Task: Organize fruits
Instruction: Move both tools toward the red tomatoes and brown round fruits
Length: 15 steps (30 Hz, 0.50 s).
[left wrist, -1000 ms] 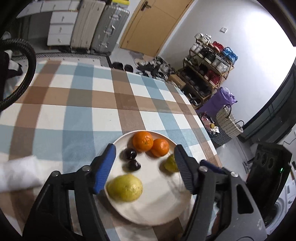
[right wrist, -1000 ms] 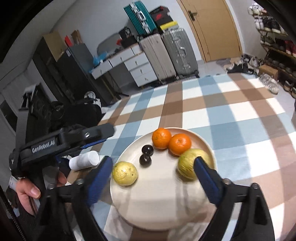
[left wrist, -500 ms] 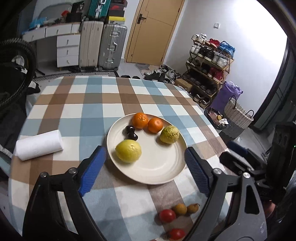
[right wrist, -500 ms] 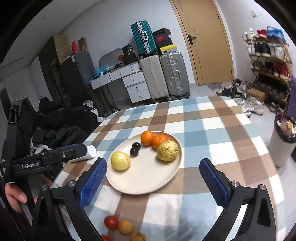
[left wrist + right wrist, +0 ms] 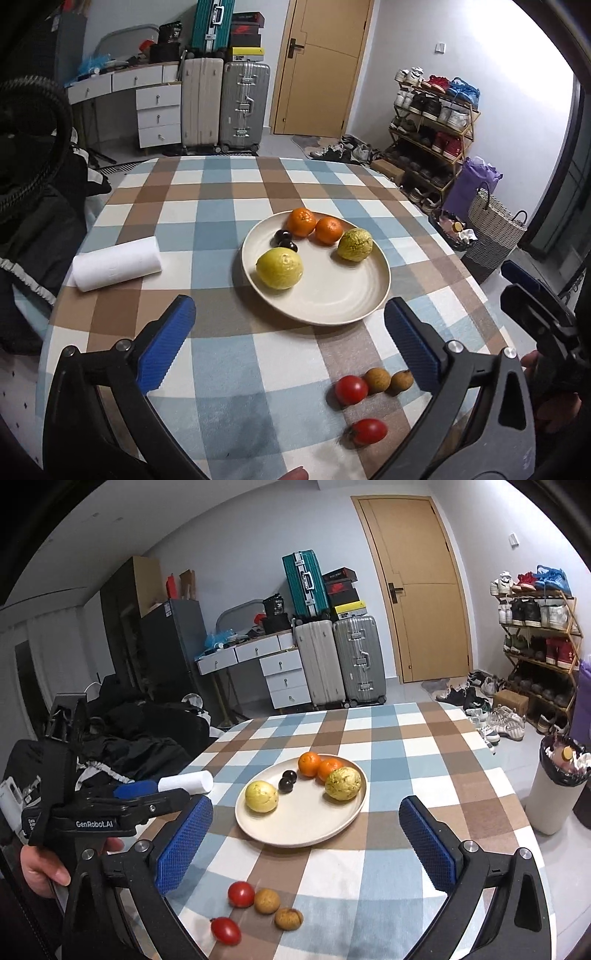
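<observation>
Both grippers pulled back from the round cream plate (image 5: 376,291); left gripper (image 5: 290,341) & right gripper (image 5: 304,843) jaws apart, empty. Small red tomatoes (image 5: 241,894) + brown fruits (image 5: 266,901) near desk's front edge now in view, likely next.

Even, fairly dim indoor light fills both views, with blown-out white glare at the upper right of the left wrist view. Fisheye bending curves the walls and door (image 5: 417,587), and black vignette fills the corners. Fruit casts soft shadows on the plate (image 5: 332,306).
</observation>
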Tool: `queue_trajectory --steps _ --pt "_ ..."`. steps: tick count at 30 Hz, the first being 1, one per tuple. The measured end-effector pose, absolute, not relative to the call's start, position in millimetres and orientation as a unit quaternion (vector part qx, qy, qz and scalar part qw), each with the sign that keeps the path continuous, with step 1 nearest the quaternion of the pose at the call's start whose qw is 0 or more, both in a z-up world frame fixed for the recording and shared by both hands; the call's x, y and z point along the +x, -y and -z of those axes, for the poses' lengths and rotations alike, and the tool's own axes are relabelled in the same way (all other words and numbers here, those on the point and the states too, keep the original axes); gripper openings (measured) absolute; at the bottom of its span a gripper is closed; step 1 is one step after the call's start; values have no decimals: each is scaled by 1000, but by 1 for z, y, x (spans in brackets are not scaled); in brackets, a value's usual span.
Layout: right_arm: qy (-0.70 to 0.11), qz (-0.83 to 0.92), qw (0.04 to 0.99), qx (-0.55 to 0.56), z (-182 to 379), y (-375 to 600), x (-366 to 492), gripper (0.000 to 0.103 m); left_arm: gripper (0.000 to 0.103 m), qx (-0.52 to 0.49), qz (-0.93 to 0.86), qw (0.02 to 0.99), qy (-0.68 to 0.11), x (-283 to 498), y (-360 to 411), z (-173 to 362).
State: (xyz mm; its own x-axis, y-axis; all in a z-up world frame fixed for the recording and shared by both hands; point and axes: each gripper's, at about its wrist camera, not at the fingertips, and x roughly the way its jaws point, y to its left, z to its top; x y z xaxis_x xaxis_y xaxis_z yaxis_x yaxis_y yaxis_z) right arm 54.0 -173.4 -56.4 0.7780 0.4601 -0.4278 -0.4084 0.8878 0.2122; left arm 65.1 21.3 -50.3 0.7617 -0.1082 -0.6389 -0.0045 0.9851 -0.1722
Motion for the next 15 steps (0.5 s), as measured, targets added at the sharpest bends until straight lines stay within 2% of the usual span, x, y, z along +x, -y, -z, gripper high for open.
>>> queue_trajectory --steps 7,15 --pt "-317 -256 911 66 82 169 51 103 102 -78 36 933 -350 47 -14 65" --pt "-366 -253 893 63 121 164 42 103 102 -66 46 927 -366 40 -12 88"
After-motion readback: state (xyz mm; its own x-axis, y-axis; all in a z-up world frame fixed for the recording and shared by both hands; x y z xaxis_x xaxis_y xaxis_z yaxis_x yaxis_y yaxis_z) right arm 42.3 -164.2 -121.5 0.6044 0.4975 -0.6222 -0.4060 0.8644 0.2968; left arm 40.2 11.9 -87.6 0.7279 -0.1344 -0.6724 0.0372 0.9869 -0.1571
